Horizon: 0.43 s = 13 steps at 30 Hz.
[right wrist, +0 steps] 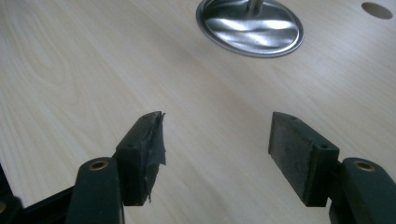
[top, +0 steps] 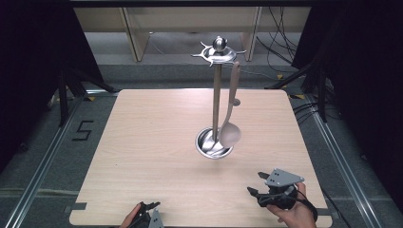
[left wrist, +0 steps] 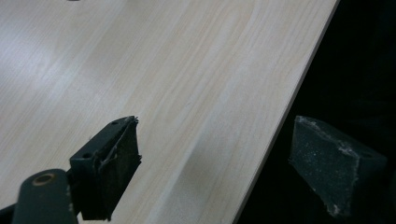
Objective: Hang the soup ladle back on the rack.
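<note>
- Right gripper [right wrist: 217, 151]: jaws wide, nothing between them, low over the table [right wrist: 93, 70] at the near right; aimed at the stand's dish [right wrist: 250, 25], likely staged for a reach.
- Left gripper [left wrist: 215, 163]: jaws wide, empty, straddling the table's near edge, seemingly parked.
- Ladle [top: 231, 118] hangs from the stand [top: 217, 90] at table centre, bowl over the dish rim.
- Dish looks otherwise empty.

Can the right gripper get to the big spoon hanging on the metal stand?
Probably yes. The right gripper is open, and only bare table lies between it and the spoon hanging on the stand.
</note>
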{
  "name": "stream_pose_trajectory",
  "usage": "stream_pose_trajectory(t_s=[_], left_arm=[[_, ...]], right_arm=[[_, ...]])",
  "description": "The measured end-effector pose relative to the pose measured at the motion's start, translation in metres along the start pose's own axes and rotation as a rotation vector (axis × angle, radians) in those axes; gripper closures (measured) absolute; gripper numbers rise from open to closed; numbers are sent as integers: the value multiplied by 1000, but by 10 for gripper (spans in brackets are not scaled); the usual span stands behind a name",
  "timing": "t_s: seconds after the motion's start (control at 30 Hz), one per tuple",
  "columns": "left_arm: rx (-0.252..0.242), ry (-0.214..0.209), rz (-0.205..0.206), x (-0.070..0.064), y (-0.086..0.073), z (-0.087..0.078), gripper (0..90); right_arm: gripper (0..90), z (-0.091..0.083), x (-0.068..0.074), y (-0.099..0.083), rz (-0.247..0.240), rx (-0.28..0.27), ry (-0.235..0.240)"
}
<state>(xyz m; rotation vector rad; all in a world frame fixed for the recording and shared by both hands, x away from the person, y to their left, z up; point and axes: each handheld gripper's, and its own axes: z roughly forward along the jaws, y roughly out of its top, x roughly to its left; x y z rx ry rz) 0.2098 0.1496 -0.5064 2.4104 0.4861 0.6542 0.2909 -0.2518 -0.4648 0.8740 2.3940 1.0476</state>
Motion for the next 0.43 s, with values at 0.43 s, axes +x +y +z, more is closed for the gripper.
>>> stream_pose_trajectory(t_s=[0.43], left_arm=[[17, -11, 2, 1, 0, -1, 149]], right_arm=[[355, -6, 4, -25, 6, 26, 21]])
